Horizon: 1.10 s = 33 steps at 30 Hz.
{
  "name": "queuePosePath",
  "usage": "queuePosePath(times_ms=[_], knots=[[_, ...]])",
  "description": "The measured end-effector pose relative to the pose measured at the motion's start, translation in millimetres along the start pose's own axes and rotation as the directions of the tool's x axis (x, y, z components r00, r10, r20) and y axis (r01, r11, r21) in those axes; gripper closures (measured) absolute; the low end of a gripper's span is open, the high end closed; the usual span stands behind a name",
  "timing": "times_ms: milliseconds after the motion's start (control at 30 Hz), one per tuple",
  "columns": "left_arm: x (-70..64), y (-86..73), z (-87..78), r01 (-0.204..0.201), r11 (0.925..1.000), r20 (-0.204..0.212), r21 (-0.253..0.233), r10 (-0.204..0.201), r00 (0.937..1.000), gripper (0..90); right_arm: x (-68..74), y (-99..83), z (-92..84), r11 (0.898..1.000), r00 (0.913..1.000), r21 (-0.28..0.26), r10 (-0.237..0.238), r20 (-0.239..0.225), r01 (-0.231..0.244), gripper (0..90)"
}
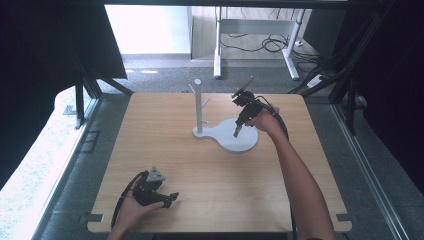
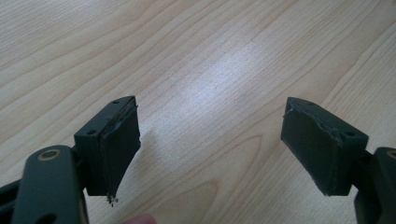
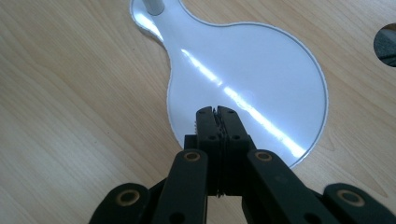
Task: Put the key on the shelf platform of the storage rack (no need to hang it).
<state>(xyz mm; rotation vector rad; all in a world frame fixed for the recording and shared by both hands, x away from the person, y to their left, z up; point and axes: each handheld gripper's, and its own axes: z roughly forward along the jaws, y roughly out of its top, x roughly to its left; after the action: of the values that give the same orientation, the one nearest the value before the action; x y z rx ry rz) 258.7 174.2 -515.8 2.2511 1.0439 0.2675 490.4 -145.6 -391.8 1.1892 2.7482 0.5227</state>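
Observation:
A white stand with a round flat base [image 1: 239,140] and an upright post with pegs [image 1: 198,102] sits at the middle of the wooden table. My right gripper [image 1: 237,131] hangs just above that base, pointing down, its jaws pressed together with nothing between them. In the right gripper view the shut tips [image 3: 217,112] lie over the glossy white base [image 3: 261,60]. My left gripper [image 1: 170,198] rests near the table's front left edge. Its jaws stand wide apart over bare wood [image 2: 210,107], with nothing between the pads [image 2: 123,144].
The wooden table [image 1: 165,150] has a small round hole near a corner [image 3: 385,44]. Dark frame bars stand at both sides. A white desk leg [image 1: 218,55] and cables lie on the floor beyond the far edge.

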Motion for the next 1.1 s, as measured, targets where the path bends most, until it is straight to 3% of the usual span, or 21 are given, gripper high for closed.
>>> queuePosePath(times_ms=[633, 1100], knots=[[-0.3, 0.1, 0.0, 0.000, 1.0000, 0.004, 0.004, 0.000, 1.0000, 20.0, -18.7, 4.9, 18.8, 0.999, 0.9986, -0.005, 0.050, 0.018, -0.050, 89.3], [0.3, 0.1, -0.1, -0.006, 1.0000, 0.004, 0.004, 0.006, 1.0000, 19.9, -21.4, 7.5, 43.5, 0.998, 0.9982, 0.012, 0.057, 0.016, -0.058, 89.3]])
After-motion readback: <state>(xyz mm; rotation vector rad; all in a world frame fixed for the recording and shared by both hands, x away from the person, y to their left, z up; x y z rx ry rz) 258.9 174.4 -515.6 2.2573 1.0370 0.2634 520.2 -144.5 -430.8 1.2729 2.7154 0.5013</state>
